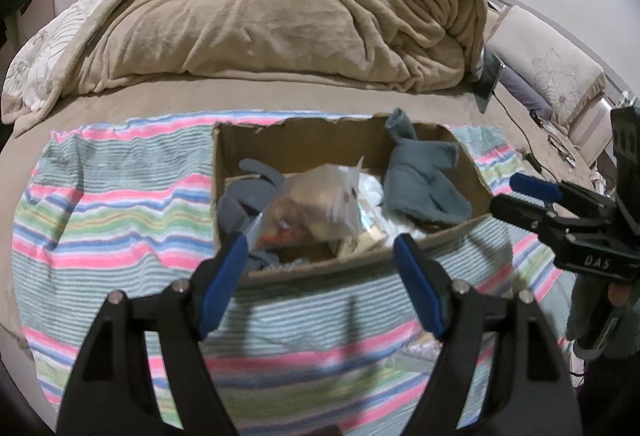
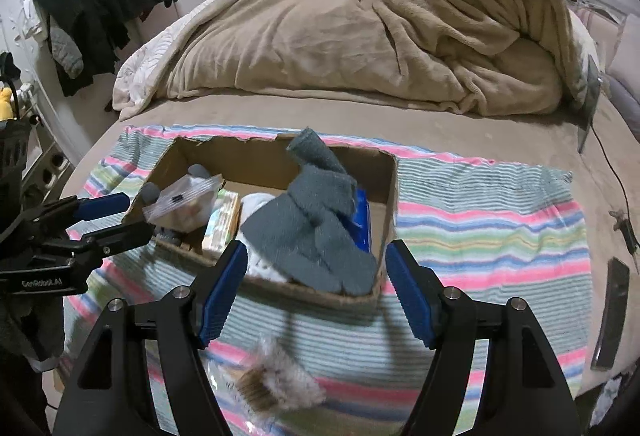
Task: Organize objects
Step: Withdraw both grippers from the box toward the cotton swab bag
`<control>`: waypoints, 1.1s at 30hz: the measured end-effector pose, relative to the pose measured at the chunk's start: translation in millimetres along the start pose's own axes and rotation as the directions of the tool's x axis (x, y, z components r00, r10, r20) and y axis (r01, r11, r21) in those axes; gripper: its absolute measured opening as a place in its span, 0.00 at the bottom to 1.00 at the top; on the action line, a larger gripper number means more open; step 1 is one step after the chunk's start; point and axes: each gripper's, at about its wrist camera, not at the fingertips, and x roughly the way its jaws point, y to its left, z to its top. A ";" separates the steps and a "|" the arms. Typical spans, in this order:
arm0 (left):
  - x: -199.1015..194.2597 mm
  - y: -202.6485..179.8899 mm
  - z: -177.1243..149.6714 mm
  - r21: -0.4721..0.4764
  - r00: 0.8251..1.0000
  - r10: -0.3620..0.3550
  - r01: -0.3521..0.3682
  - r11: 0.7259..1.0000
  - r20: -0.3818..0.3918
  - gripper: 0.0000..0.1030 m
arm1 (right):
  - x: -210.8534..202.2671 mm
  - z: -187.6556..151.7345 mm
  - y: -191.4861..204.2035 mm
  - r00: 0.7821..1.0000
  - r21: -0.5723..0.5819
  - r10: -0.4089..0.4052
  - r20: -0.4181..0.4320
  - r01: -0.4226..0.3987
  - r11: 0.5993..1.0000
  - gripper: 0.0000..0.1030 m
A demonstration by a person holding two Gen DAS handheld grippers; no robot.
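Gaping left tongs [image 1: 320, 268] | right tongs [image 2: 314, 278] wide, empty | box [image 2: 276, 288] below

A: What can't you make out?

B: In the left wrist view, the clear bag [image 1: 316, 204] over the cardboard box [image 1: 460, 172] is smeared with blur; its contents read only as tan and red patches. It hides most of the grey cloth [image 1: 248, 196] at its nine o'clock.

A: And from the right wrist?

B: A fuzzy brown-and-white thing [image 2: 276, 380] at six o'clock on the striped towel [image 2: 500, 228] is too blurred to name. The grey sock [image 2: 316, 220] covers much of the blue packet [image 2: 362, 216]. At three o'clock a dark flat object [image 2: 612, 312] is unidentifiable.
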 end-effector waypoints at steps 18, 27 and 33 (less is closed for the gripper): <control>-37.6 5.5 -49.8 -0.045 1.000 -0.004 0.004 0.999 0.000 0.75 | -10.9 -50.2 17.7 0.997 0.026 0.035 -0.069 -0.033 0.999 0.73; -35.0 13.7 -70.7 -0.070 1.000 0.001 -0.002 0.998 -0.020 0.75 | 2.8 -79.5 19.3 0.990 0.052 0.025 -0.142 -0.018 0.998 0.73; -33.5 19.4 -80.9 -0.088 1.000 0.008 -0.010 0.996 -0.027 0.75 | 14.7 -91.9 22.2 0.980 0.057 0.043 -0.192 -0.032 0.998 0.73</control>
